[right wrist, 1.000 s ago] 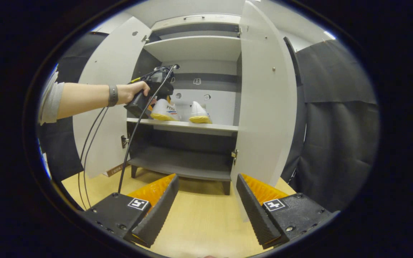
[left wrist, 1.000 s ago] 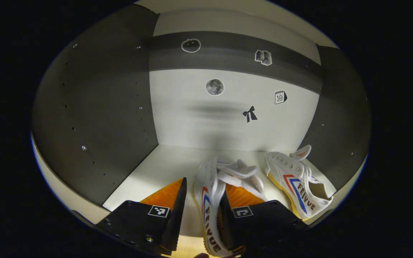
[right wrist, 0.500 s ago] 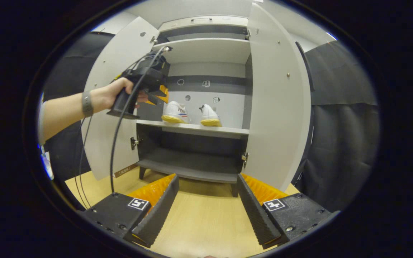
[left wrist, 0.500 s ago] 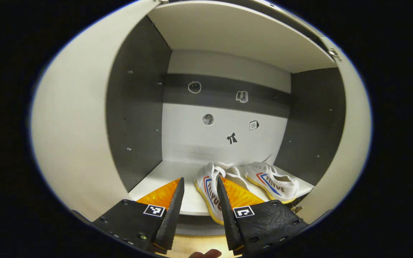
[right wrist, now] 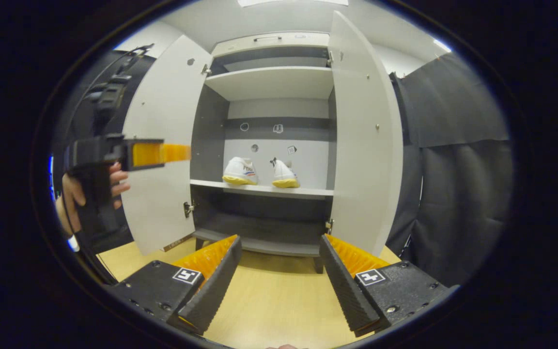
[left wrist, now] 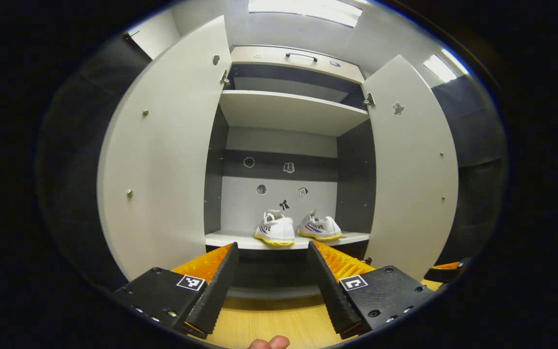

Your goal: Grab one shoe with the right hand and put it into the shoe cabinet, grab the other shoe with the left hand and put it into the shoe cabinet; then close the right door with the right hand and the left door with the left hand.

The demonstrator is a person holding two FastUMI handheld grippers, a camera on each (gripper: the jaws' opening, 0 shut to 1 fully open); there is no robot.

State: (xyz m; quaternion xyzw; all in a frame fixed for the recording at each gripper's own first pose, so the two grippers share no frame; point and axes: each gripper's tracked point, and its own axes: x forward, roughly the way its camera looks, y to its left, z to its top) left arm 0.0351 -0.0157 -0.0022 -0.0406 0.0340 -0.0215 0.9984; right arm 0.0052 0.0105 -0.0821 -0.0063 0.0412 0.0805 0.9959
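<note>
Two shoes on the middle shelf (left wrist: 230, 239) of the shoe cabinet (left wrist: 293, 112) now: left shoe (left wrist: 275, 230) and right shoe (left wrist: 319, 228), side by side, toes outward. A second ago, left shoe clamped in the left gripper (left wrist: 271, 281); since then released, and that gripper drawn well back, fingers spread wide with nothing between. Seen from the right gripper view, held out level beside the left door (right wrist: 162, 145), clear of the shelf. Right gripper (right wrist: 281, 278) also wide and empty, low over the wooden floor (right wrist: 269, 300), facing the cabinet. Both placements done by the look of it. Left door and right door (right wrist: 364, 140) both swung fully open. Next, probably: right door pushed shut first, then left.
</note>
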